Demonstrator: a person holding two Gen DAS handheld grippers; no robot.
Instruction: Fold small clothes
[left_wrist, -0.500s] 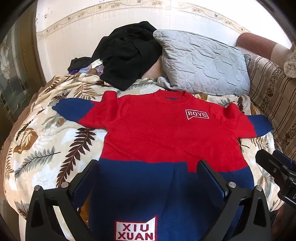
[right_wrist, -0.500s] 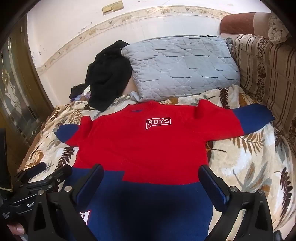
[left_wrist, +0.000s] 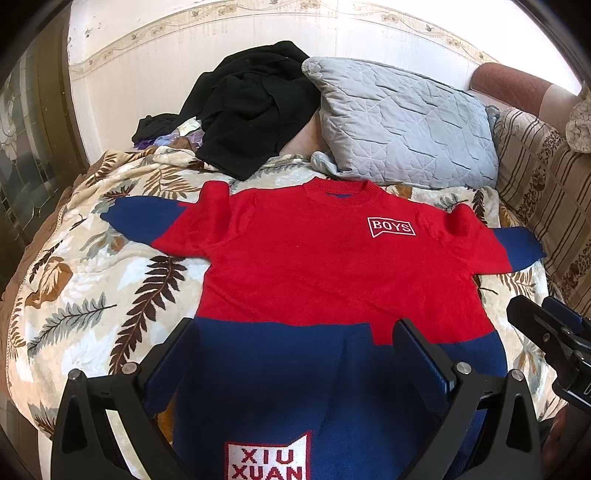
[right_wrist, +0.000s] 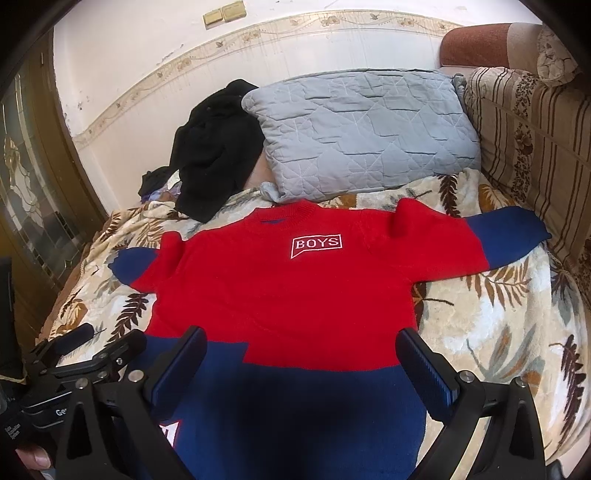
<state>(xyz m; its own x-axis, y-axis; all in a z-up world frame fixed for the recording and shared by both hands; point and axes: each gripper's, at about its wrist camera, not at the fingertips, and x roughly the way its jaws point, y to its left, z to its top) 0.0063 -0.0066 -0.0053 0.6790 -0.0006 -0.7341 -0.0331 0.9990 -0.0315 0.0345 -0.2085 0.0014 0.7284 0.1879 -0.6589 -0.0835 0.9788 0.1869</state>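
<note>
Red-and-blue item: a small knitted sweater (left_wrist: 332, 280) with a red chest and sleeves, navy cuffs and a navy lower body, lies face up and spread flat in the middle of the bed, both sleeves stretched out to left and right.
Markings: a white "BOYS" patch (left_wrist: 391, 226) sits on the red chest; a red-and-white "XIU XUAN" patch (left_wrist: 267, 458) sits on the navy part at the near hem.
Bed cover: a cream blanket printed with brown and grey leaves (left_wrist: 92, 280) lies under the sweater.
Far side: a grey quilted pillow (left_wrist: 402, 125) leans against the white wall, its lower edge just beside the sweater's collar; a heap of black clothing (left_wrist: 251, 107) lies to its left.
Right side: a striped brown-and-beige cushion (right_wrist: 532, 147) stands along the bed's right edge.
Left claw (left_wrist: 295, 354): black, with blue-lined fingers, spread wide, gripping nothing, hovering over the navy hem near its left part.
Right claw (right_wrist: 303, 365): the same build, also spread wide and holding nothing, over the navy band toward the sweater's right part.
Cross views: each claw appears at the edge of the other's camera, the right one (left_wrist: 546, 332) at the right, the left one (right_wrist: 85, 354) at the left.
Person: a fingertip (right_wrist: 35, 458) shows at the near left corner of the right wrist view.
</note>
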